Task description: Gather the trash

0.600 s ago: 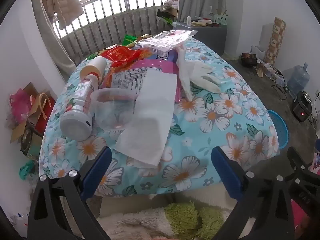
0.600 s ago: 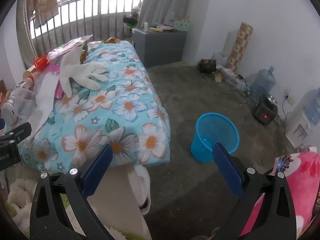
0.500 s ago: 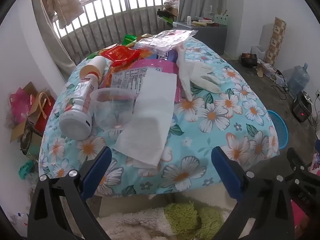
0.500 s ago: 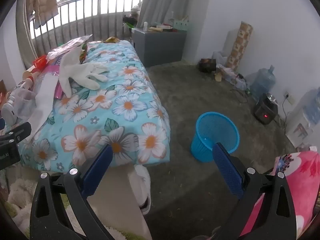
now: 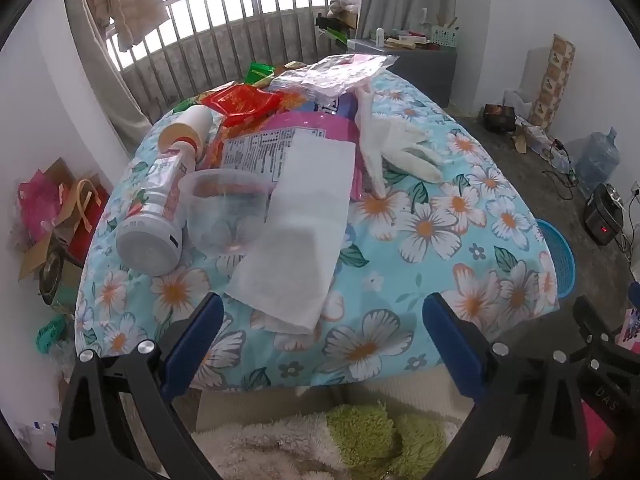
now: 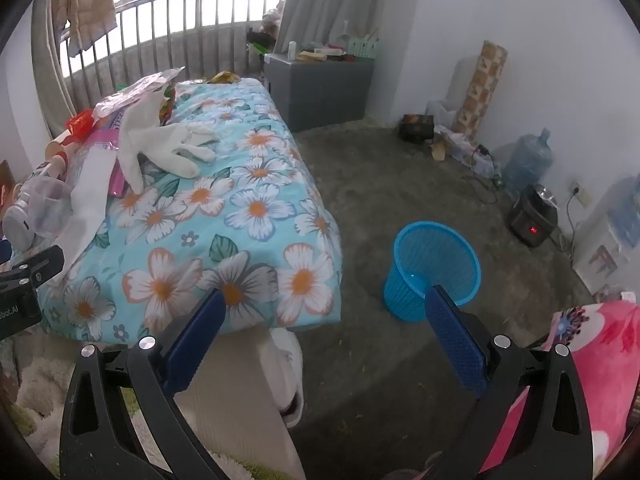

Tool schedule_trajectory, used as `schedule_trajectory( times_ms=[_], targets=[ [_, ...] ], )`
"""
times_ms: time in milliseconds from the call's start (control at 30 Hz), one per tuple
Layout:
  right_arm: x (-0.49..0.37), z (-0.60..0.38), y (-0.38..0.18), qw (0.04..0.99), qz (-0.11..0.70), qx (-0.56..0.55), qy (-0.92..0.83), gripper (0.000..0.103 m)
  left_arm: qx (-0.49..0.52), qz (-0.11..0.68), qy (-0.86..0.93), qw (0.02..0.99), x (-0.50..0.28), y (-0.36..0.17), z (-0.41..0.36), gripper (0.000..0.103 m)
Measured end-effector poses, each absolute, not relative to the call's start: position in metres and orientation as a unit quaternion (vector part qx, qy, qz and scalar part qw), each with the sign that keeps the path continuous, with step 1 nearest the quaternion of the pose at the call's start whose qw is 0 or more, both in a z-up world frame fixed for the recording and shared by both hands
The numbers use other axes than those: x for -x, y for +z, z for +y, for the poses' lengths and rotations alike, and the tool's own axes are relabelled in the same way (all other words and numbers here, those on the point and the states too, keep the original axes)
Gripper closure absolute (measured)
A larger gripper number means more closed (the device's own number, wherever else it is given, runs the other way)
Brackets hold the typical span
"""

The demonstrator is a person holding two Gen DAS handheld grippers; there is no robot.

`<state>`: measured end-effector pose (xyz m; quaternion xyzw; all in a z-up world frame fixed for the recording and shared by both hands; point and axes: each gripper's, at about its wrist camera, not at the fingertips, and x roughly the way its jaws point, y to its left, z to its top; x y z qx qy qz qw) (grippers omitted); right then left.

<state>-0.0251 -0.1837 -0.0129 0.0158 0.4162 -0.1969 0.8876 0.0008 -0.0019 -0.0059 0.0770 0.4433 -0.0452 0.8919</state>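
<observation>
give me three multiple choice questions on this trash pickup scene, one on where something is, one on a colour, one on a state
1. Where does the waste basket stand?
A. on the table
B. on the floor beside the table
C. on the grey cabinet

2. What colour is the waste basket?
A. blue
B. red
C. yellow

3. How is the white bottle with the cream cap placed?
A. upright
B. hanging from the railing
C. lying on its side

Answers:
1 B: in the right wrist view it sits on the grey floor, apart from the floral tablecloth.
2 A: its mesh wall is plainly blue.
3 C: in the left wrist view its flat base faces the camera, next to the clear plastic cup.
</observation>
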Motion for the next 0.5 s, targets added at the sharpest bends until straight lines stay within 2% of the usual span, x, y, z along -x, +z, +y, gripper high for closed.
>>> schedule_trajectory(
  times_ms=[500],
  targets=[
    [0.0286,-0.1845,-0.0147,0.887,0.417,-0.016,-0.196,0.008,-0.072,0.448,-0.046,0.890,-0.0001,-0.0054,0.0025,0.005]
  ],
)
